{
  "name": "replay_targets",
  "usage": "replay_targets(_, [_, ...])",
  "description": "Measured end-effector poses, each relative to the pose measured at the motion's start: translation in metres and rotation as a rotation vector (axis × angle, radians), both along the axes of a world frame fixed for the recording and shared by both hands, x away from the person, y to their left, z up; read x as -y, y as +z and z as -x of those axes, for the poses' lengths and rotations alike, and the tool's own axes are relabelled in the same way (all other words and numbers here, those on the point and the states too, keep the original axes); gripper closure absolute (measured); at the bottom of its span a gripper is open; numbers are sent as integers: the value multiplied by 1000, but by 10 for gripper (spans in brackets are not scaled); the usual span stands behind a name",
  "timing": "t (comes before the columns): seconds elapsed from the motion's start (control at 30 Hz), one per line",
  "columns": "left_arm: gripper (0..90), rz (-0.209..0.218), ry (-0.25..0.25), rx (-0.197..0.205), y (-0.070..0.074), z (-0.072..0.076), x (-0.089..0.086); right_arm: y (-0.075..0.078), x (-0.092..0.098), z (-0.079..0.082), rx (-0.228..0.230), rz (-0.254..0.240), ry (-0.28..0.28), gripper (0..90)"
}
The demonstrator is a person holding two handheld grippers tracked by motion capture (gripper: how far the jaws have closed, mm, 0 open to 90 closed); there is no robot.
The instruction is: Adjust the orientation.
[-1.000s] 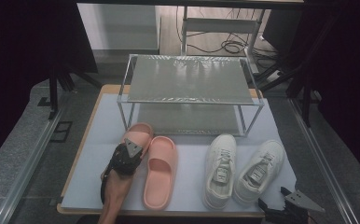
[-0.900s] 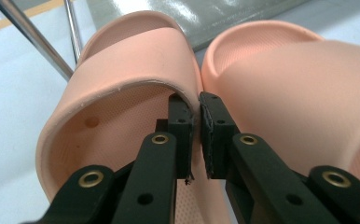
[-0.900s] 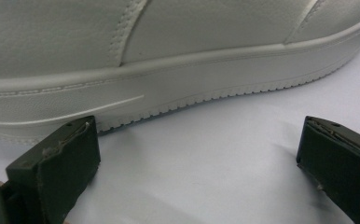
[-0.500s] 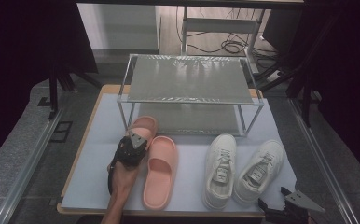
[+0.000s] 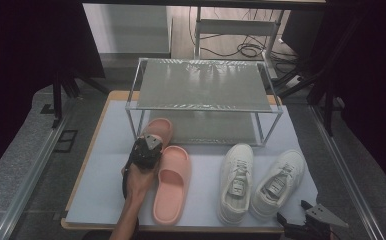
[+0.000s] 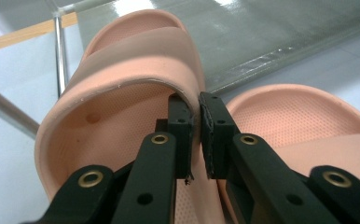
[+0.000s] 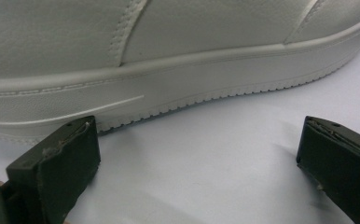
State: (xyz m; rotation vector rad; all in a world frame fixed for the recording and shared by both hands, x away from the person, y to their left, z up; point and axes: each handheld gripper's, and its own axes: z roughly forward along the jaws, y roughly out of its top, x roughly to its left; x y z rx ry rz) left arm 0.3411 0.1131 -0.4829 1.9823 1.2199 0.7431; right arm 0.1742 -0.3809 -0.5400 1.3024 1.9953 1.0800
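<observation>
My left gripper is shut on the strap edge of a pink slipper, whose toe reaches the front left leg of the metal rack. In the left gripper view the jaws pinch that slipper's strap near its right end. The second pink slipper lies just to the right on the white mat, also seen as the slipper beside the jaws. My right gripper rests low at the front right, open, with nothing between its fingers, facing the side of a white sneaker.
Two white sneakers lie side by side at the right front of the mat. The two-shelf rack stands at the back, its lower shelf just beyond the slippers. A rack leg stands to the left of the held slipper.
My left gripper has moved away from the person toward the rack, carrying the pink slipper with it. The right gripper and the sneakers have stayed put.
</observation>
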Motion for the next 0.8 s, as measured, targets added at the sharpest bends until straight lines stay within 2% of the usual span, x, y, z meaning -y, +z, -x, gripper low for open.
replay_targets(0.13, [837, 35, -6, -10, -1, -4, 1, 0, 0, 0, 0, 0, 0, 0])
replay_targets(0.43, [797, 41, -22, -10, 0, -3, -2, 0, 0, 0, 0, 0, 0, 0])
replay_targets(0.6, [727, 64, -33, -8, 5, 5, -5, 0, 0, 0, 0, 0, 0, 0])
replay_targets(0.8, [678, 80, -41, -8, 9, 25, -16, 0, 0, 0, 1, 0, 0, 0])
